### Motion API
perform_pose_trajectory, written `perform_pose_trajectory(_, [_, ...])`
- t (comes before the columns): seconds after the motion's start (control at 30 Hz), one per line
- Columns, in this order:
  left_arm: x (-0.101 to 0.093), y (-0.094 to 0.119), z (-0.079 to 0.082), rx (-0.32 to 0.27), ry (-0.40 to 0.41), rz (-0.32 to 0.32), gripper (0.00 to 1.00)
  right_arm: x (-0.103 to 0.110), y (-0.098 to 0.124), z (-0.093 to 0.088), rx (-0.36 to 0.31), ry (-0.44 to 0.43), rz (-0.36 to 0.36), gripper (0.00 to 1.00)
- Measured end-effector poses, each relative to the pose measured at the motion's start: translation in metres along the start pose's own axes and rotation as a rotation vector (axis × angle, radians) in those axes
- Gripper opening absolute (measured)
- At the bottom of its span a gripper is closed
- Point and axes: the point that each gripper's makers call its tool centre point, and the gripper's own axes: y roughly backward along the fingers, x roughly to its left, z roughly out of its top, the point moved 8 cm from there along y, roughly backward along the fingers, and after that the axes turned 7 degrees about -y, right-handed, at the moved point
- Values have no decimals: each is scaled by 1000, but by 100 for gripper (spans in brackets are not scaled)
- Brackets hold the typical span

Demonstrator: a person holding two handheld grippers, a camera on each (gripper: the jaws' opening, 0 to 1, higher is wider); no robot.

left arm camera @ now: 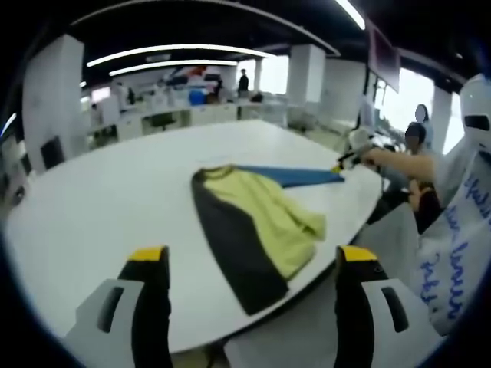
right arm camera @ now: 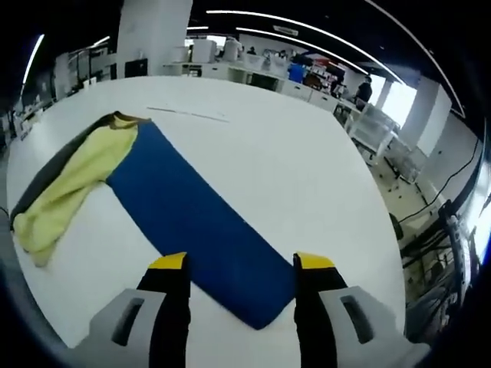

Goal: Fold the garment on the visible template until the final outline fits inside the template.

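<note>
A yellow and dark grey garment [left arm camera: 257, 222] lies crumpled on the white table [left arm camera: 115, 199], partly over one end of a long blue template [left arm camera: 299, 176]. My left gripper [left arm camera: 253, 257] hovers open at the near table edge, short of the garment, with nothing between its jaws. In the right gripper view the blue template [right arm camera: 199, 222] runs diagonally, and the garment [right arm camera: 65, 184] covers its far left end. My right gripper [right arm camera: 242, 264] stands open over the template's bare near end. From the left gripper view, the right gripper [left arm camera: 347, 159] sits at the template's far tip.
A person's arm [left arm camera: 399, 162] reaches in from the right, and a white sleeve with blue writing [left arm camera: 460, 238] hangs close by. A thin pale strip [right arm camera: 188, 113] lies on the table beyond the template. Desks and chairs [right arm camera: 383, 130] stand past the table edge.
</note>
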Motion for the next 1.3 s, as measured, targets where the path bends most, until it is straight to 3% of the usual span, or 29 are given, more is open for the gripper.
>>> perform_pose_trajectory(0.07, [1, 1, 0, 0, -1, 1, 85, 6, 0, 0, 9, 1, 17, 71])
perform_pose_trajectory(0.4, [3, 1, 2, -12, -13, -7, 84, 31, 13, 14, -37, 18, 86, 85])
perform_pose_trajectory(0.47, [3, 0, 2, -10, -12, -11, 84, 50, 22, 15, -53, -9, 139, 89])
perform_pose_trajectory(0.73, [4, 3, 0, -11, -9, -10, 84, 95, 49, 22, -103, 34, 216, 92])
perform_pose_trajectory(0.83, [4, 5, -1, -13, -8, -6, 84, 111, 62, 33, -178, 42, 255, 91])
perform_pose_trajectory(0.93, [5, 7, -1, -16, -7, 1, 84, 121, 73, 42, -205, 42, 298, 93])
perform_pose_trajectory(1.13, [4, 9, -2, -16, -15, 10, 84, 156, 97, 47, -205, 98, 402, 97])
perform_pose_trajectory(1.3, [4, 10, -2, -16, -16, 11, 84, 171, 114, 53, -225, 179, 411, 94])
